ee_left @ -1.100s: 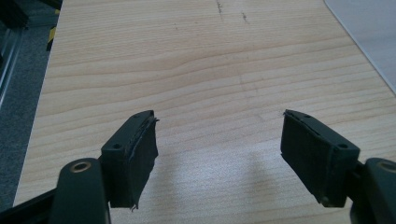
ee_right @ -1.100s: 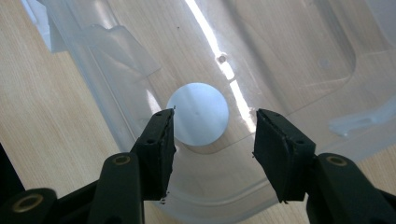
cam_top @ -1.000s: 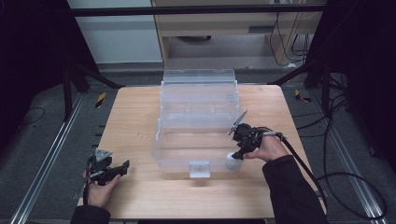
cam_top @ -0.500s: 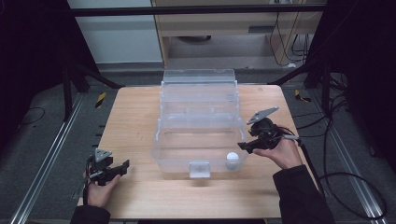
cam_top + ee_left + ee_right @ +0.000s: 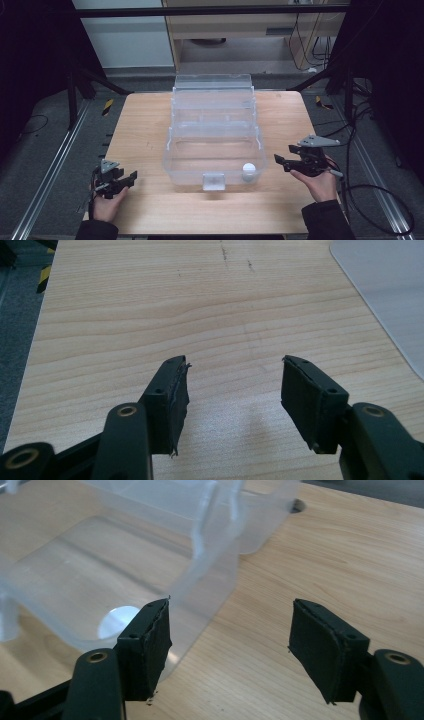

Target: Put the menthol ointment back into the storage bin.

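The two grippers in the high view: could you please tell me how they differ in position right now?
The left gripper sits at the table's front left corner, well away from the clear box; the right gripper hovers just off the box's front right corner, near the white ball inside. Both stand open and hold nothing.

No readable text, labels, brands or numbers anywhere

This looks like a lab or test workshop. A bare wooden table (image 5: 150, 125) stands on grey carpet (image 5: 45, 165) inside a black metal frame (image 5: 75, 90). Aluminium rails (image 5: 45, 185) run at 9 and 3 o'clock, loose cables (image 5: 370, 195) trail at 3 o'clock, and hazard tape (image 5: 107, 106) marks the floor at 10 o'clock.
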`<state>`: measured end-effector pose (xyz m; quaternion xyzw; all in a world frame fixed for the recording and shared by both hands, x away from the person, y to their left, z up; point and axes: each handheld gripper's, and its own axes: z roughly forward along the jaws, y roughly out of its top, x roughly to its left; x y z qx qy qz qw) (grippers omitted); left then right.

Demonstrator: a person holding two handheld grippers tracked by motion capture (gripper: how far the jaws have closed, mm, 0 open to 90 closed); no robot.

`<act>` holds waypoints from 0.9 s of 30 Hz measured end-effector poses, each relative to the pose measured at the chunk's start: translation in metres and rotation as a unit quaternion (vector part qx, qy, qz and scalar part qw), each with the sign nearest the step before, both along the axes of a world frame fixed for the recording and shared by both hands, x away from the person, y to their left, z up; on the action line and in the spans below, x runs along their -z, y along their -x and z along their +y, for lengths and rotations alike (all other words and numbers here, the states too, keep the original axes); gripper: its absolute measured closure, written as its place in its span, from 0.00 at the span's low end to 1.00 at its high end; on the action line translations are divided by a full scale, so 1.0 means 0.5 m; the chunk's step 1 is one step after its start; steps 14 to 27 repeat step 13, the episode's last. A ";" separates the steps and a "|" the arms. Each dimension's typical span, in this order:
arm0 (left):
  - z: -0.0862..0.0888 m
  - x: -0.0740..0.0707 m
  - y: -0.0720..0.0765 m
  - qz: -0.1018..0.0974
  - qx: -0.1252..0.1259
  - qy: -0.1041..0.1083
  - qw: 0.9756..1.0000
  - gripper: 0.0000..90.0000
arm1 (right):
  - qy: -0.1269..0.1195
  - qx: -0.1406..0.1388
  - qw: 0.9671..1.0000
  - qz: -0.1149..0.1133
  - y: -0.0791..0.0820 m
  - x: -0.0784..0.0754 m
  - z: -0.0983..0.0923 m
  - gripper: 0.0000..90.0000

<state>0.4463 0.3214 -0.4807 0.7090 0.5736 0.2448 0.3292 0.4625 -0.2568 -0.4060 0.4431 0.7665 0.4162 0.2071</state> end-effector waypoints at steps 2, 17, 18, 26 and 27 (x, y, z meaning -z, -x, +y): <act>0.000 0.000 0.000 -0.003 -0.001 -0.003 1.000 0.46 | -0.006 0.015 1.000 -0.001 0.003 0.016 -0.014 0.32; 0.005 0.006 -0.003 -0.008 -0.011 -0.015 1.000 0.30 | -0.020 0.083 0.996 -0.003 0.011 0.112 -0.076 0.21; 0.005 0.006 -0.003 -0.008 -0.011 -0.015 1.000 0.30 | -0.020 0.083 0.996 -0.003 0.011 0.112 -0.076 0.21; 0.005 0.006 -0.003 -0.008 -0.011 -0.015 1.000 0.30 | -0.020 0.083 0.996 -0.003 0.011 0.112 -0.076 0.21; 0.005 0.006 -0.003 -0.008 -0.011 -0.015 1.000 0.30 | -0.020 0.083 0.996 -0.003 0.011 0.112 -0.076 0.21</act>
